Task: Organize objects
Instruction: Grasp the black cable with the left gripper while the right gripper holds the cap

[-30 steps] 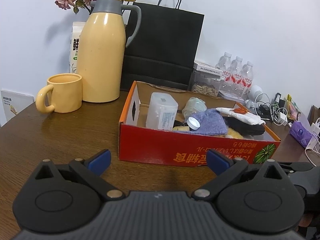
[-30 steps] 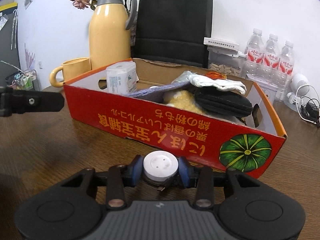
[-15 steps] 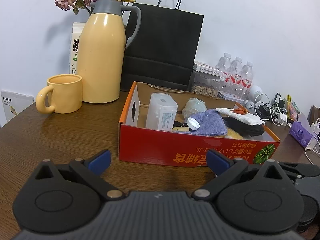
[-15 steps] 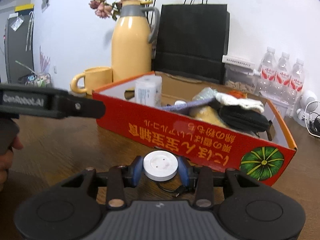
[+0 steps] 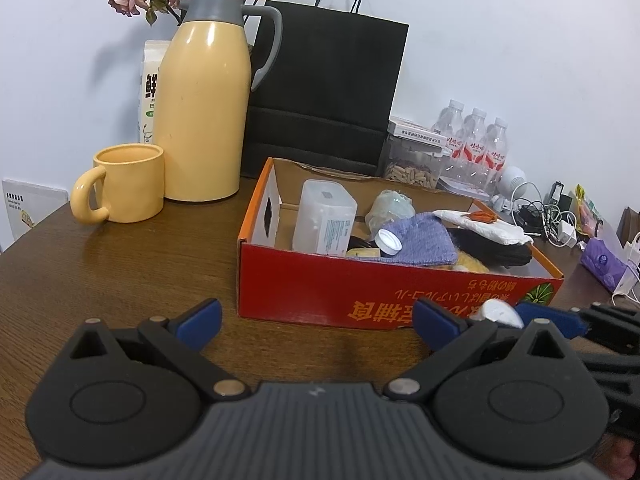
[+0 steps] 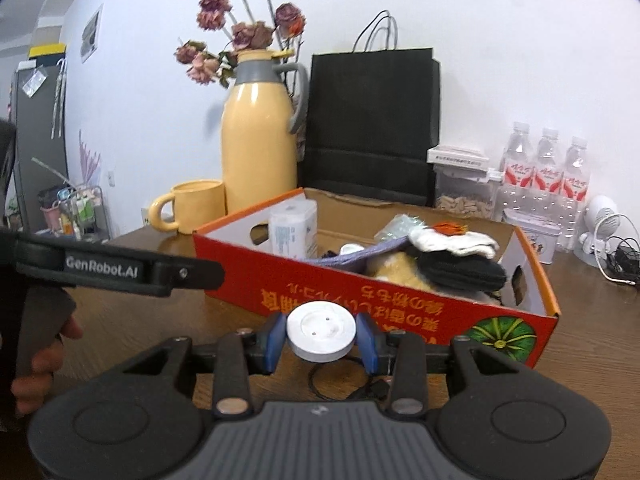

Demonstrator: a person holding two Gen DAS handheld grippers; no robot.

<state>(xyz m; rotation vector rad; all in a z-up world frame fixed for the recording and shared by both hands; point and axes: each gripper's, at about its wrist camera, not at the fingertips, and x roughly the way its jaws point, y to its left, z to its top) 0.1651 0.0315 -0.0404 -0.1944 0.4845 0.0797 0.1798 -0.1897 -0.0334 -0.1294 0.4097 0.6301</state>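
Since a second ago the right gripper (image 6: 321, 339) has risen off the brown wooden table (image 5: 120, 264) and swung left, so the red cardboard box (image 6: 360, 292) with its orange rim now sits lower and more centred ahead of it, and the gripper's blue pads have come into the left wrist view near the box's right front corner. It stays clamped on a small white round plastic puck with a thin black cable (image 6: 321, 336), held by its rim just in front of the box's near wall; the cable trails down to the table below. The left gripper (image 5: 316, 322) has not shifted: its jaws stand wide apart with nothing between them, near the table's front edge. The puck looks light, rigid and smooth-sided, so I judge a grip across its full width, as now, the safest, since a shallow pinch on the rounded rim could let it squirt out. The dangling cable is limp and could snag on the box's front rim. The box is already crowded with a clear plastic container (image 5: 324, 220), a blue knitted cloth (image 5: 424, 240) and a black pouch (image 6: 464, 274).
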